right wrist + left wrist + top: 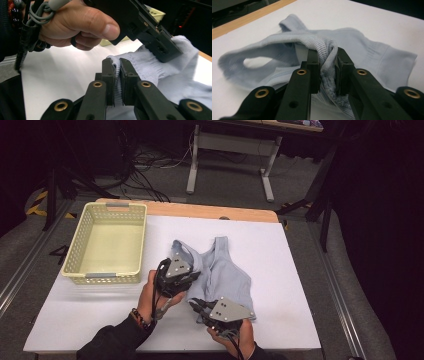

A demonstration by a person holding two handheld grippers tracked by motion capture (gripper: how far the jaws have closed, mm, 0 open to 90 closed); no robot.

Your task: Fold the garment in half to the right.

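Note:
A light blue knitted tank top (220,270) lies crumpled on the white table sheet (280,250), its straps toward the far side. My left gripper (186,281) is shut on a bunched ribbed edge of the tank top (327,65) at its left side. My right gripper (196,305) is shut on a thin fold of the tank top (117,75) near its front hem. In the right gripper view the hand (75,25) that holds the left gripper is close above, with that gripper's black jaw on the cloth.
A pale yellow plastic basket (107,210) stands at the table's far left with nothing in it. A wooden strip (210,211) runs along the table's far edge. Bare white sheet lies to the right of the garment and along the front left.

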